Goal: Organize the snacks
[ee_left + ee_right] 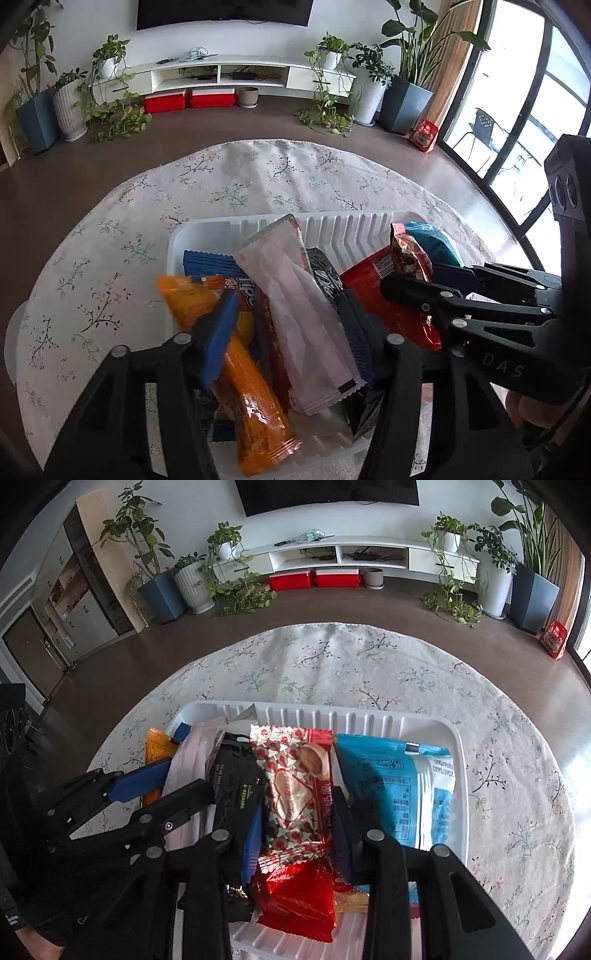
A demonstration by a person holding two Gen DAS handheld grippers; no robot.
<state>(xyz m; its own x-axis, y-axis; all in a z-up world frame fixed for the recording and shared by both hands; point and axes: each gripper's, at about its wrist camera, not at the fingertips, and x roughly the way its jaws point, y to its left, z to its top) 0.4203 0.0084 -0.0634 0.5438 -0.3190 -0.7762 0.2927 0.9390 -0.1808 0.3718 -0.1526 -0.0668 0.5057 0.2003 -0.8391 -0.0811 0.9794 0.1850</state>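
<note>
A white ribbed tray [332, 221] [369, 716] on the floral cloth holds several snack packets. My left gripper [286, 328] [188, 775] stands open over the tray's left half. A long white-pink packet [295, 302] and an orange packet [236, 369] lie between its blue pads, and the left pad is clear of the white one. My right gripper [297, 830] [417, 275] is shut on a red packet with gold stars [291, 782] [410, 254], held upright above a plain red packet [295, 897]. A black packet [236, 775] and a light blue packet [399, 775] flank it.
The tray sits near the front of a round table with a floral cloth [258, 177]. Bare cloth lies beyond and to both sides of it. Brown floor, potted plants [192, 579] and a white TV shelf [221, 70] stand far behind.
</note>
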